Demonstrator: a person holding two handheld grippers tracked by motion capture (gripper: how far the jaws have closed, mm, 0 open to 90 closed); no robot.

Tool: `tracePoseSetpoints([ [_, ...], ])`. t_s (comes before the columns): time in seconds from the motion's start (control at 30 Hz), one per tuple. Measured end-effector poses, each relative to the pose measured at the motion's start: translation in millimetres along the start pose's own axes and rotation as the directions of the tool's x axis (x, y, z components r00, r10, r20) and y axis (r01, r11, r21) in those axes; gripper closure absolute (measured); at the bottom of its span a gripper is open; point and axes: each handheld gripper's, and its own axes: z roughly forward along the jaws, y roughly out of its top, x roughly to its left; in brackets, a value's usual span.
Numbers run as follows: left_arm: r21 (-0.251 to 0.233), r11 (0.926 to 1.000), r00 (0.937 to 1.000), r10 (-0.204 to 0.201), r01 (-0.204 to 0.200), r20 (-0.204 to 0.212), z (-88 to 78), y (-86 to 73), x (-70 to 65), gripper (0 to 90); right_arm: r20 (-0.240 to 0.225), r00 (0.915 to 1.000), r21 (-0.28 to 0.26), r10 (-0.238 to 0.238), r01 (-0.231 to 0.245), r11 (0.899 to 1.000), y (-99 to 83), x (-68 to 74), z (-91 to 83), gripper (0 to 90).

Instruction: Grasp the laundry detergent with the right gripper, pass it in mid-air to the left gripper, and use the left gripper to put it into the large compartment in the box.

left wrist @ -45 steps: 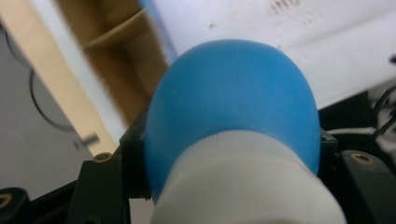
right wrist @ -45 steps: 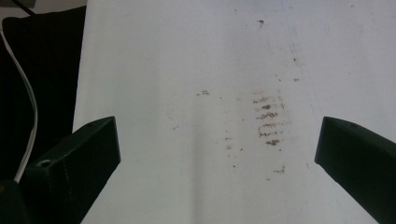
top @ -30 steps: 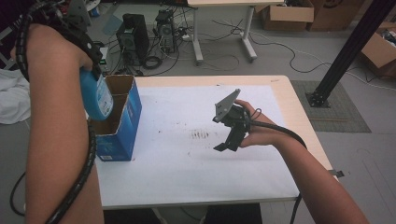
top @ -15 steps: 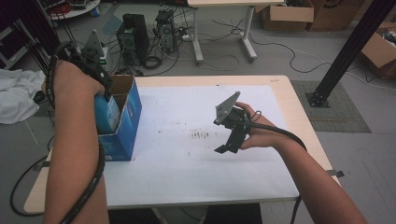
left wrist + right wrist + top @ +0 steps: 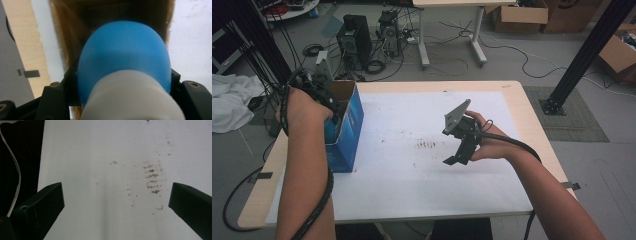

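- At the left edge of the tabletop [image 5: 512, 200], the left tongs [image 5: 319, 92] hang over the open blue cardboard box [image 5: 346, 135], jaws clamped on a blue bottle with a white cap [image 5: 125, 70].
- Bottle points base-first down into the box mouth; brown inner walls surround it in the left gripper view.
- Judgement: step in hand is lowering the bottle inside. Keep it centred between the walls, descend straight, release only once it rests on the bottom.
- Right tongs [image 5: 459, 150] hover over the stained white sheet [image 5: 112, 182] near the centre, jaws wide apart, empty.
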Motion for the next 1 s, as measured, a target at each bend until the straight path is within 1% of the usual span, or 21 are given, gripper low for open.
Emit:
tracePoseSetpoints([
  [0.17,0.007,1.0,1.0,0.006,-0.006,-0.008,14.5,-0.3,-0.4,38.5,0.002,1.0,-0.006,0.001,-0.001,1.0,-2.1,-0.4,-0.4,0.0],
  [0.27,0.004,1.0,0.9999,-0.001,0.001,-0.012,21.7,-0.9,1.0,38.4,0.0,1.0,-0.006,0.005,-0.005,1.0,-3.2,-0.4,0.0,0.0],
  [0.43,0.011,0.9999,0.9992,-0.001,0.001,-0.039,29.5,-1.4,1.0,38.4,-0.002,1.0,-0.008,0.005,-0.005,1.0,-4.4,-0.2,1.6,0.0],
  [0.53,0.004,1.0,0.9994,-0.006,0.006,-0.033,34.8,-2.2,3.2,38.4,-0.003,1.0,-0.007,0.008,-0.008,1.0,-5.1,-0.4,2.9,0.0],
  [0.63,-0.009,0.9999,0.9994,-0.009,0.008,-0.033,35.8,-2.8,3.1,38.4,-0.002,0.9999,-0.007,0.01,-0.01,1.0,-5.3,-0.2,3.5,0.0],
  [0.87,-0.014,0.9999,0.9989,-0.002,0.001,-0.046,36.5,-3.4,-0.5,38.4,0.005,0.9999,-0.013,0.015,-0.015,1.0,-5.4,-1.4,2.3,0.0],
  [0.93,-0.023,0.9997,0.9986,-0.007,0.006,-0.052,36.8,-3.3,-1.7,38.3,0.006,0.9999,-0.013,0.016,-0.016,1.0,-5.4,-1.6,2.2,0.0],
  [1.0,-0.015,0.9998,0.9984,-0.014,0.013,-0.055,36.9,-3.3,-2.8,38.2,0.006,0.9998,-0.011,0.016,-0.016,1.0,-5.6,-1.8,2.3,0.0],
])
